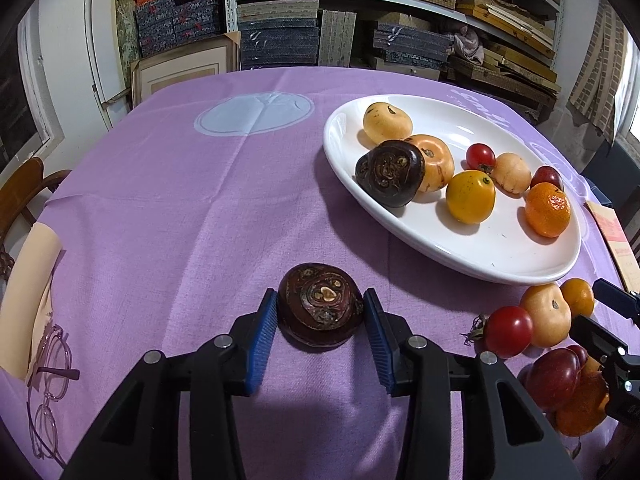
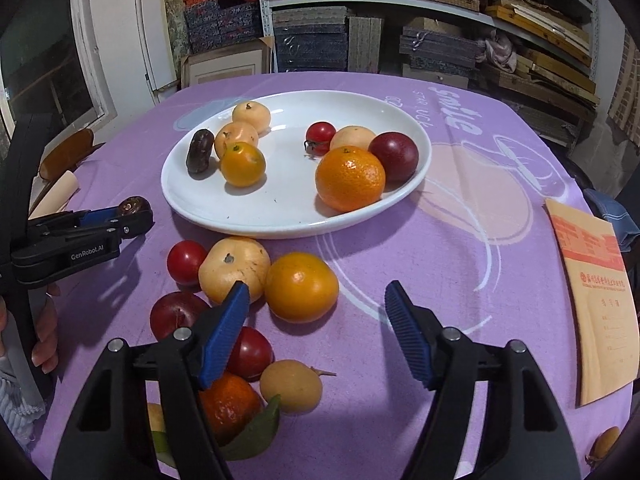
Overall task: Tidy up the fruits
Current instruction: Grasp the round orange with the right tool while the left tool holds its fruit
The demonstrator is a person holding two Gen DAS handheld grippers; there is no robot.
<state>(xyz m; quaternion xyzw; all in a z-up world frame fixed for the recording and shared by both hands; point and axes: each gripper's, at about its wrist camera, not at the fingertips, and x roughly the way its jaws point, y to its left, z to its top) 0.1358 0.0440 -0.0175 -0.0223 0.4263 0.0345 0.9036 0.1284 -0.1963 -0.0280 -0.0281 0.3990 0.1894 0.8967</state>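
1. Left gripper (image 1: 320,312): jaws straddle the dark water chestnut (image 1: 320,305), lower centre of the left wrist view. The blue pads (image 1: 267,330) sit right at its flanks. I can't tell whether they're loaded or only touching, so call it closing on, not confirmed gripped.
2. The chestnut sits on the purple tablecloth (image 1: 180,200), apart from the white plate (image 1: 460,256) in the upper right of that view.
3. To do it well: squeeze across the widest part of the disc, pads flat to the sides. It's squat and hard, so a high pinch will likely squirt it out forward.
4. Lift straight up before moving toward the plate, so the rim gets cleared.
5. Drop target: beside the second dark chestnut (image 1: 390,174) near the plate's left edge, so like sits with like. Set it down low; don't drop it onto the pale fruit behind.
6. Right gripper (image 2: 318,312): jaws wide apart, holding nothing, low in the right wrist view above the loose pile, with the orange-yellow fruit (image 2: 301,292) just ahead of its left pad.
7. I'd hold the right one still; its left pad is close to the pale round fruit (image 2: 234,270) and a nudge could roll the pile.
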